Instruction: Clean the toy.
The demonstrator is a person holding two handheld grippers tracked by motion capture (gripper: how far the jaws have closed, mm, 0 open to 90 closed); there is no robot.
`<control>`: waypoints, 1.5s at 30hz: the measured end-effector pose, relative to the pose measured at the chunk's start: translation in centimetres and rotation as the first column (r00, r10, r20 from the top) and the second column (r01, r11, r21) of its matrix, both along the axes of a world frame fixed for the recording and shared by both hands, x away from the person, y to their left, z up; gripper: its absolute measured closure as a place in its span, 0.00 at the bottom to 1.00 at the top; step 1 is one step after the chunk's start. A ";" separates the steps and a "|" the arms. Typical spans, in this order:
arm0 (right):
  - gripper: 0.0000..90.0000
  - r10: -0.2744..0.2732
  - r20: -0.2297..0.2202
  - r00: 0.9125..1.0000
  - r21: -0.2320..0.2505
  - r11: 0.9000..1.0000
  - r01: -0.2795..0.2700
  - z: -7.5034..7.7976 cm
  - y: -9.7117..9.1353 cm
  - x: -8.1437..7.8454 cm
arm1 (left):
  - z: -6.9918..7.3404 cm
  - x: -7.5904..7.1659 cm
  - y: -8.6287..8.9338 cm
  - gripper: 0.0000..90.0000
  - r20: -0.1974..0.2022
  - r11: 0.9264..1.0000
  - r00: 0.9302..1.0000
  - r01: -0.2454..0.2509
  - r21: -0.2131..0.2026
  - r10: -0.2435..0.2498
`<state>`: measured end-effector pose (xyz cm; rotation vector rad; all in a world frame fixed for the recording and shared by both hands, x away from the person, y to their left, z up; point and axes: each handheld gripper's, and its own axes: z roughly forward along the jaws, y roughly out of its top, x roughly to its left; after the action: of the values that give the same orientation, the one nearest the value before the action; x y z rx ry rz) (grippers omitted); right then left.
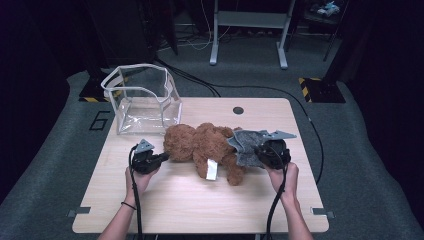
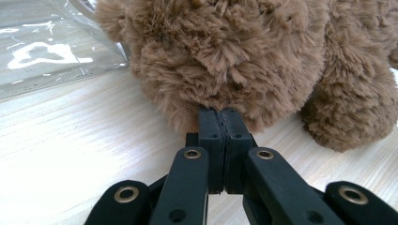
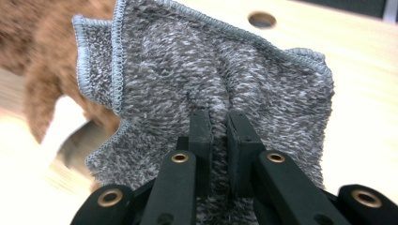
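- At the far left of the pale wooden worktop (image 1: 165, 200) we see a clear plastic box-shaped bag with white trim (image 1: 142, 100), standing open just beyond the toy's head.
- Our left tongs (image 1: 161, 158) are clenched on the brown fur at the head end of the fluffy brown teddy bear (image 1: 205, 145); the left gripper view shows the jaws pressed together with a tuft of pile caught at their tips.
- The bear lies across the middle of the worktop, its long axis running left to right, head toward the left tongs, legs toward the right ones.
- Our right tongs (image 1: 261, 150) grasp a grey knitted cloth garment with a stitched hem (image 3: 211, 79), bunched between the jaws at the bear's leg end.
- We judge the coming move turns on this: the garment lies at the legs, so it would travel leftward along the body while the left tongs steady the head.
- The high view gives the whole layout; the right gripper view adds the garment's hem and the fold pinched in the jaws, with the bear blurred behind.
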<state>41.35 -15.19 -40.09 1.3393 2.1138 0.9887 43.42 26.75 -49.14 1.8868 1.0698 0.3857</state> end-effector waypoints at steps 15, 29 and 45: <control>0.91 0.145 0.013 0.989 0.001 0.989 -0.145 2.4 5.9 2.8 | 0.0 0.1 -0.1 0.99 -0.006 1.000 1.000 -0.011 -0.012 0.011; 0.91 0.252 -0.021 0.967 -0.002 0.968 -0.252 1.6 12.2 4.7 | 0.1 0.2 0.0 0.99 -0.004 1.000 1.000 -0.007 -0.015 0.007; 0.91 0.306 0.007 0.952 0.011 0.952 -0.306 1.6 15.1 5.7 | 0.4 0.7 -0.7 0.99 0.004 1.000 1.000 0.021 -0.007 -0.021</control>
<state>47.04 -0.04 -38.48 1.0292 2.3620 1.1233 44.15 26.08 -48.76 1.8891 1.0463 0.3736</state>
